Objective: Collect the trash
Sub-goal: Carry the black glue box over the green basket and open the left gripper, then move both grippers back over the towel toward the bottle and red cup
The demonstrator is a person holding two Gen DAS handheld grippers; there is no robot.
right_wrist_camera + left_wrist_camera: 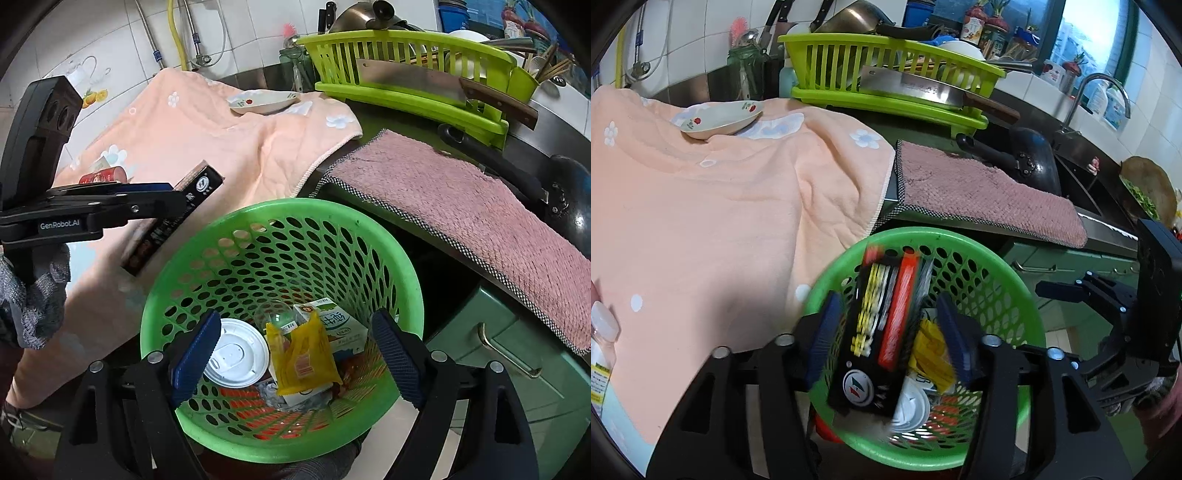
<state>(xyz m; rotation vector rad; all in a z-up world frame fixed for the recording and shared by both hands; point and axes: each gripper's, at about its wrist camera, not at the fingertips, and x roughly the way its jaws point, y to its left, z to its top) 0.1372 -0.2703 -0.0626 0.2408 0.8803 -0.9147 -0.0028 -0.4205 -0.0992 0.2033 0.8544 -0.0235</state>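
Left wrist view: my left gripper (pixel 886 339) straddles a black box (pixel 875 332), pads apart, over the green basket (pixel 997 266); my right gripper (pixel 295 354) hangs released at 6 o'clock.

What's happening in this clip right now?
A person with a handheld gripper in each hand is collecting trash at a kitchen counter. The left gripper has a black carton between its pads over the green basket; the carton is blurred, and the pads look clear of it, so it is likely being dropped in. The right gripper hangs open and empty over the basket, which already holds a white cup lid, a yellow sachet and a milk carton.
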